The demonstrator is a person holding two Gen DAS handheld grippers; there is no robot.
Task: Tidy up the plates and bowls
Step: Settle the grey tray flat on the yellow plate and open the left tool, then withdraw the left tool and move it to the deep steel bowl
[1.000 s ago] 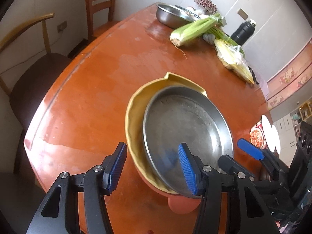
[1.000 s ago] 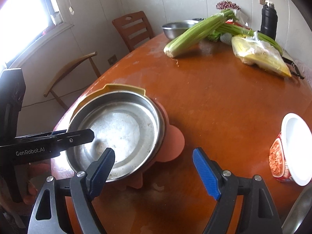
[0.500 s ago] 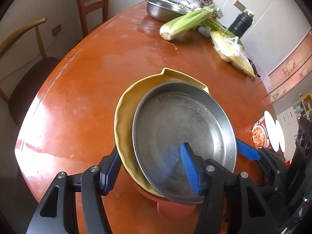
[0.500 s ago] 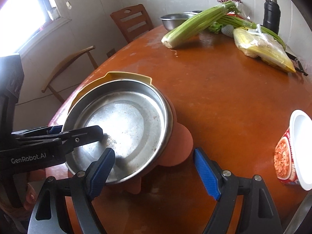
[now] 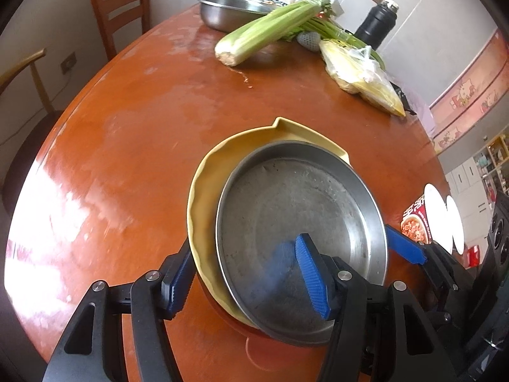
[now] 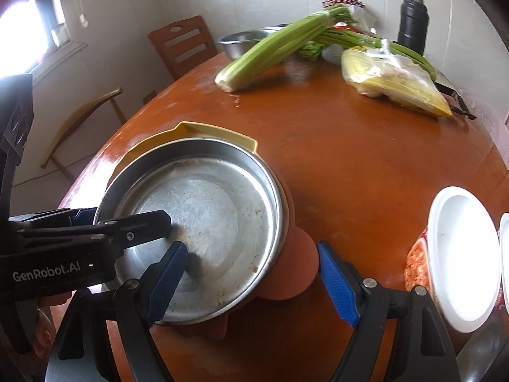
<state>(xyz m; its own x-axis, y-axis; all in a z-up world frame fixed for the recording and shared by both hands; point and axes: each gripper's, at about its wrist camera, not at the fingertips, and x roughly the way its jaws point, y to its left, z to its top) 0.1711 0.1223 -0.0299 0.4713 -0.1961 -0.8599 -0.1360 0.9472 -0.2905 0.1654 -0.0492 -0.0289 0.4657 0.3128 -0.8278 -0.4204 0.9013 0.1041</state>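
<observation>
A steel plate (image 5: 299, 210) lies tilted on a yellow plate (image 5: 206, 191), which rests on an orange bear-shaped plate (image 6: 299, 264); the stack also shows in the right wrist view, steel plate (image 6: 206, 210), yellow plate (image 6: 203, 130). My left gripper (image 5: 245, 280) is open and straddles the stack's near-left rim, one finger inside the steel plate, one outside the yellow plate. My right gripper (image 6: 254, 280) is open and straddles the stack's near-right rim, one finger inside the steel plate, the other beside the orange plate's ear.
The round orange table (image 5: 143, 121) carries celery (image 5: 270, 28), a steel bowl (image 5: 226, 9), a bag of corn (image 5: 359, 76) and a black flask (image 5: 378, 22) at the far side. Instant noodle cups with white lids (image 6: 458, 261) stand at the right. Chairs (image 5: 117, 6) stand left.
Both grippers have moved forward over the stack's near rim, each with a finger now reaching deeper into the steel plate. The plates appear to stay in place.
</observation>
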